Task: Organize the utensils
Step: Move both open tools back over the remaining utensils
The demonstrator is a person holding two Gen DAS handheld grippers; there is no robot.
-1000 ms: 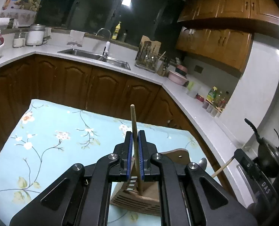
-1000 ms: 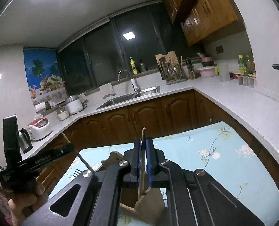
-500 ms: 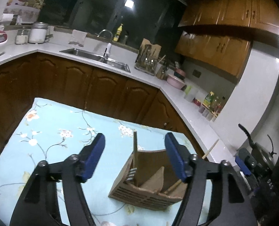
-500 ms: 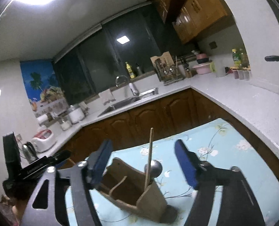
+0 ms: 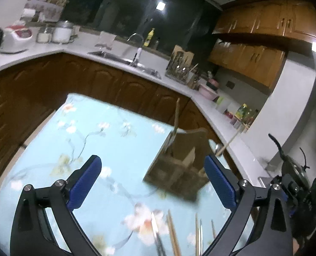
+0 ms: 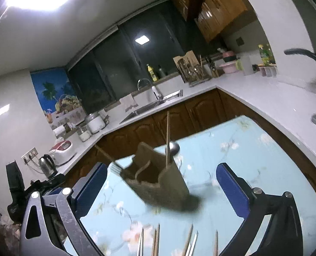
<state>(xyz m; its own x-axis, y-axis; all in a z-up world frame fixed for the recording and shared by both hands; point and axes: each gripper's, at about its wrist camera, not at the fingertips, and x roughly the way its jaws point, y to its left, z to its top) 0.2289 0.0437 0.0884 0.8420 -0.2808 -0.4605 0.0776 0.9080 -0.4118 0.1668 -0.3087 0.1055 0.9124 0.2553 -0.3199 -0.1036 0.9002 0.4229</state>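
Note:
A wooden utensil holder (image 5: 177, 172) (image 6: 158, 183) stands on the blue flowered tablecloth (image 5: 93, 132) (image 6: 232, 153). In it a fork (image 5: 175, 117) (image 6: 115, 168) and a spoon (image 5: 229, 144) (image 6: 168, 136) with wooden handles stand upright or lean. My left gripper (image 5: 151, 160) hangs back from the holder, its jaws opening wide with nothing pressed between the blue pads. My right gripper (image 6: 162, 166) does the same on the other side. Several loose utensils (image 5: 170, 234) (image 6: 155, 243) lie on the cloth below both grippers.
A white L-shaped counter (image 5: 213, 106) (image 6: 264, 93) on brown cabinets wraps the table's far and right sides. It carries a sink (image 5: 123, 58), a utensil rack (image 6: 190, 68), jars and a kettle (image 6: 47, 164). A dark pan handle (image 6: 300, 52) juts out at right.
Both grippers were shut on wooden handles standing in the holder. They have let go, opened wide and drawn back, and loose utensils now show at the bottom edge.

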